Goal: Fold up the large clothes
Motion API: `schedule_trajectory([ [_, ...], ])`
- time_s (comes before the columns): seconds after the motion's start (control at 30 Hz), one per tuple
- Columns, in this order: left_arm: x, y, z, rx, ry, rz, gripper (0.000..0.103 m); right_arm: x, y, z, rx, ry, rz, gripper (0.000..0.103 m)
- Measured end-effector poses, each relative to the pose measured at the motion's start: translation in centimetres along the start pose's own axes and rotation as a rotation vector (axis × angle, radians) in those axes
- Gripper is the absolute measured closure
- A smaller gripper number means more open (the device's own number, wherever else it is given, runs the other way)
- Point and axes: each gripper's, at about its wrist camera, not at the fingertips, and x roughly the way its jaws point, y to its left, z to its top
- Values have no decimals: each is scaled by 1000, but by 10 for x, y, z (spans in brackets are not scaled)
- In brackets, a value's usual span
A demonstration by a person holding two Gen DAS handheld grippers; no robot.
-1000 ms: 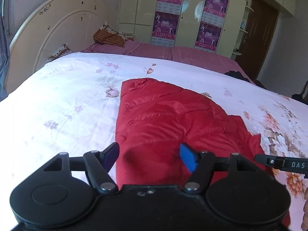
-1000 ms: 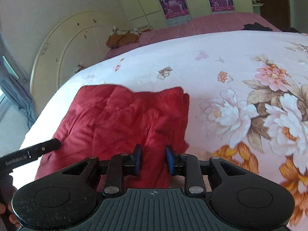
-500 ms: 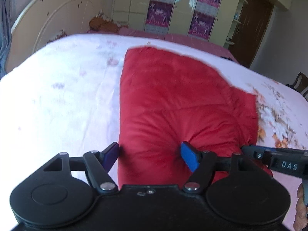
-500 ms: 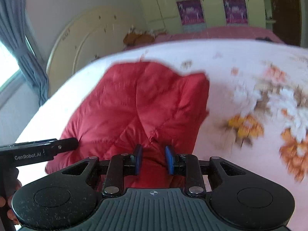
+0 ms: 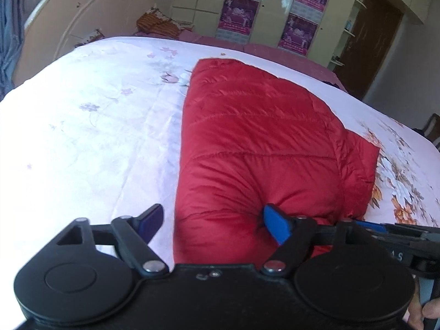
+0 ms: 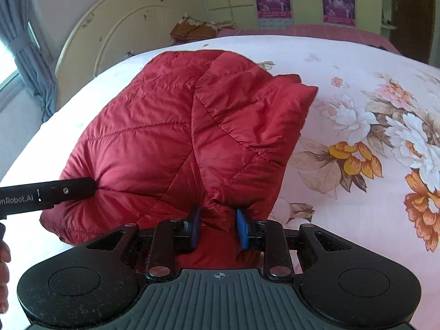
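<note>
Left wrist view: we log one red quilted jacket (image 5: 255, 148), left gripper (image 5: 211, 222) spread wide around its corner; right gripper (image 6: 217, 227) pinching its hem; one floral bedspread (image 6: 357, 88).

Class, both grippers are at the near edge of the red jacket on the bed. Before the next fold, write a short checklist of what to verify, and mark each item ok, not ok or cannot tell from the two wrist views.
1. Right gripper pinches the red jacket: ok, fabric bunches between its blue pads.
2. Left gripper grips the jacket: not ok, jaws wide apart; only the right pad presses into the fabric.
3. Both grippers on the same near edge: ok, the left one shows in the right wrist view, its tip at the jacket.
4. Bedspread beyond the jacket free for folding: ok.
5. Jacket lies flat: not ok, puffy and creased.
6. Sleeves tucked in: cannot tell.
</note>
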Motion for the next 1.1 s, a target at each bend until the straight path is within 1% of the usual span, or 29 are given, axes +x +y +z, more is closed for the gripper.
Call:
schedule_trajectory([
  [0.03,-2,-1,0,-7,0,12,10,1,1,0,-16,3,-3,76],
  [0.13,-8,-3,2,-26,14,40,0,3,1,4,-26,28,-5,74],
  [0.23,-16,-7,3,-35,42,85,0,-3,2,12,-18,46,-10,72],
  [0.27,-18,-8,0,-40,51,90,0,-10,2,14,-10,35,-14,68],
  [0.3,-24,-9,0,-49,58,93,0,-18,1,13,0,14,-16,49],
  [0.33,-29,-11,-1,-54,60,100,0,-27,0,11,10,-15,-22,35],
  [0.37,-36,-13,-1,-58,61,114,0,-41,-1,7,15,-54,-28,15],
  [0.4,-45,-17,-3,-55,55,135,0,-52,0,4,12,-80,-22,14],
  [0.47,-65,-29,-7,-29,26,182,0,-72,0,-2,12,-100,-4,14],
  [0.5,-76,-35,-10,-10,6,190,0,-83,0,-5,12,-116,9,14],
  [0.57,-100,-46,-18,22,-46,191,0,-107,2,-14,-5,-145,27,14],
  [0.63,-126,-56,-28,22,-99,184,0,-132,6,-25,-25,-179,28,14],
  [0.77,-176,-84,-52,62,-157,198,0,-181,9,-51,-35,-227,41,14],
  [0.9,-218,-107,-77,28,-144,190,0,-234,13,-80,-58,-275,18,14],
  [1.0,-243,-116,-94,35,-151,190,0,-272,16,-99,-70,-322,-5,14],
  [1.1,-261,-121,-111,55,-148,180,0,-302,20,-116,-78,-360,-27,13],
])
